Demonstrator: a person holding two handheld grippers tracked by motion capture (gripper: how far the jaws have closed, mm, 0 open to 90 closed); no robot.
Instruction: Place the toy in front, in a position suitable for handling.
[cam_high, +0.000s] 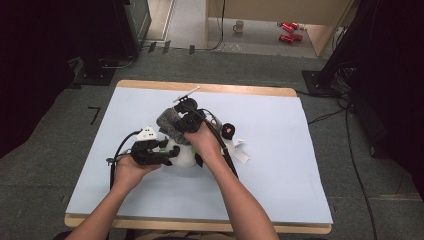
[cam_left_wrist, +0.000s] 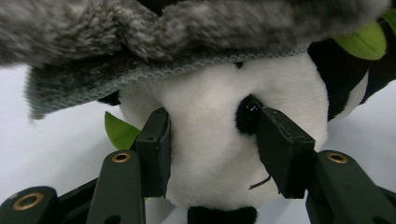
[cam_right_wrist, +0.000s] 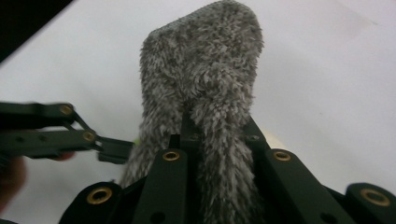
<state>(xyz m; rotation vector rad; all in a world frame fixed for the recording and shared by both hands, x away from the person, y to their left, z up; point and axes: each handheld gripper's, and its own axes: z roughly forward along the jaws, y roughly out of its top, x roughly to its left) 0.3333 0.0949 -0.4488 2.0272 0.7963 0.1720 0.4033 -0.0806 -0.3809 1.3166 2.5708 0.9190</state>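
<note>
The panda toy (cam_left_wrist: 215, 154) is pinched at the head by the left gripper (cam_left_wrist: 212, 154) on the table (cam_high: 280, 165); the grey cloth (cam_right_wrist: 205, 93), clamped in the right gripper (cam_right_wrist: 217, 135), is draped over it, not yet fully wrapped

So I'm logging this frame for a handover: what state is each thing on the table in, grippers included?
Plush panda: lying on the table, its white head between the left gripper's pads.
Grey fuzzy cloth: pinched in the right gripper, draped over the panda.
Left gripper: pads pressed on the panda's head.
Right gripper: shut on the cloth.
Green felt leaf: sticking out beside the panda's head.
</note>
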